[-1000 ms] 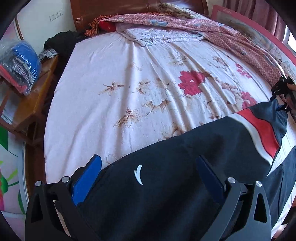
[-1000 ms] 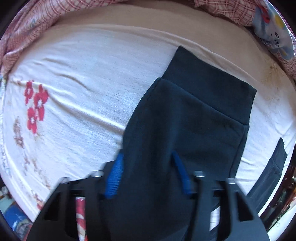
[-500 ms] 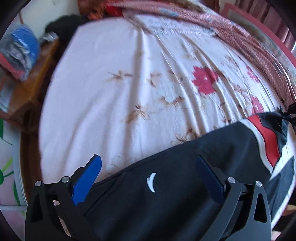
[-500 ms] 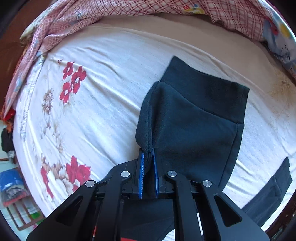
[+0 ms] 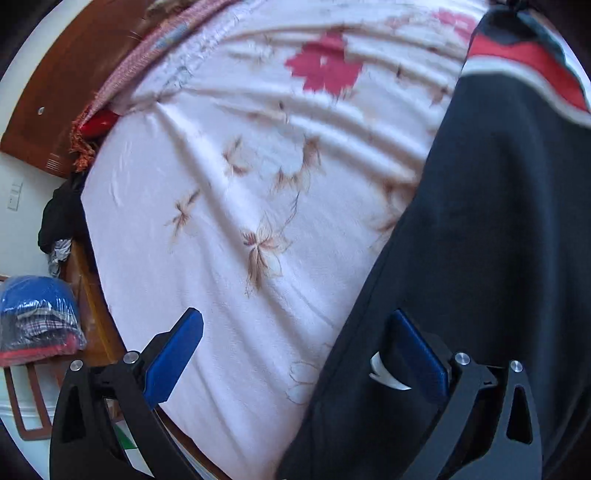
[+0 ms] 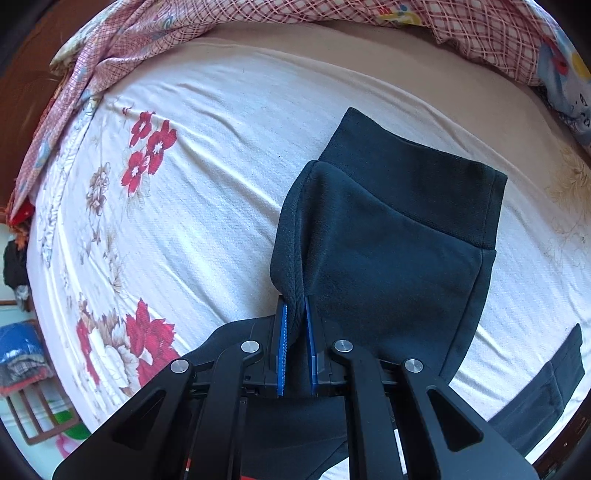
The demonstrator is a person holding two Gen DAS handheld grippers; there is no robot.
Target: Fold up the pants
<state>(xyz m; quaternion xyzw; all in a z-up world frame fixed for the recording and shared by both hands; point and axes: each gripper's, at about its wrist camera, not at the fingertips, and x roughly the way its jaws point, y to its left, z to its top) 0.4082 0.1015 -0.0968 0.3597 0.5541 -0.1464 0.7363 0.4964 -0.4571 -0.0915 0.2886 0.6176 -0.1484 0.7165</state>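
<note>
Dark pants (image 5: 498, 221) with a red and white stripe and a small white logo (image 5: 382, 373) lie on the floral bed sheet (image 5: 221, 184). My left gripper (image 5: 295, 315) is open just above the pants' left edge; one blue finger (image 5: 417, 354) is over the fabric, the other finger (image 5: 177, 350) over bare sheet. In the right wrist view a pant leg (image 6: 388, 240) ends in a ribbed cuff (image 6: 417, 177). My right gripper (image 6: 295, 304) is shut on a raised fold along that leg's left edge. A second dark piece of the pants (image 6: 543, 391) lies at the lower right.
A pink checked quilt (image 6: 258, 22) is bunched along the far side of the bed. The wooden headboard (image 5: 74, 74) stands at the upper left. Beside the bed a wooden stand holds a bagged blue bundle of clothes (image 5: 37, 317), with dark clothes (image 5: 61, 218) above it.
My right gripper has shut on the pant leg's edge fold. My left gripper has rolled and sunk closer to the pants, staying open; the pants now lie at the right of its view.
</note>
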